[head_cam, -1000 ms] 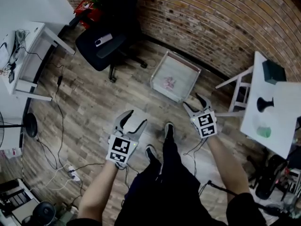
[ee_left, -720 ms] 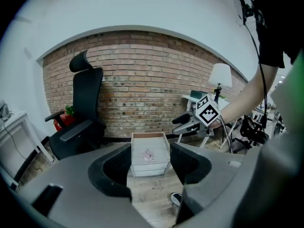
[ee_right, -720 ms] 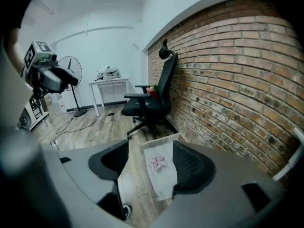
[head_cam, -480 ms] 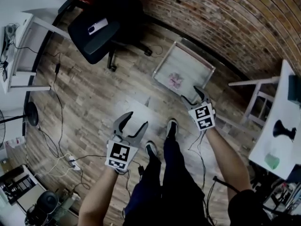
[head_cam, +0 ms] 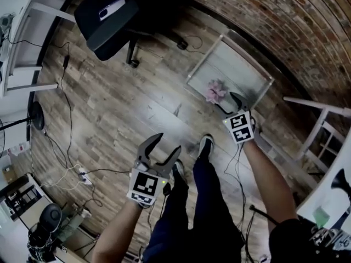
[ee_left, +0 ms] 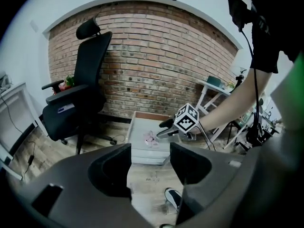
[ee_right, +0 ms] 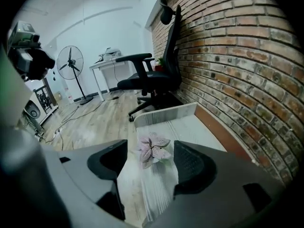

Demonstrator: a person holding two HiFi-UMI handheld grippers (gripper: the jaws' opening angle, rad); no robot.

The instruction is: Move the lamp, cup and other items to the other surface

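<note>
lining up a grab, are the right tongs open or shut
Open. The right tongs stand wide apart; the pink plant shows in the gap, sitting on the white tray, touching neither side.

- Head view: high overhead, steeply down onto floor point(head_cam: 109, 119).
- Left gripper view: low, toward brick wall point(ee_left: 156, 56), white tray point(ee_left: 140, 153) ahead.
- Right gripper view: close over tray, along wall.
- Shared: tray, pink plant point(ee_right: 153, 148).

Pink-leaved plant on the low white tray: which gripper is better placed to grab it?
Right. The right gripper, jaws open, frames the pink-leaved plant; the left gripper hangs farther back over wooden floor.
</note>
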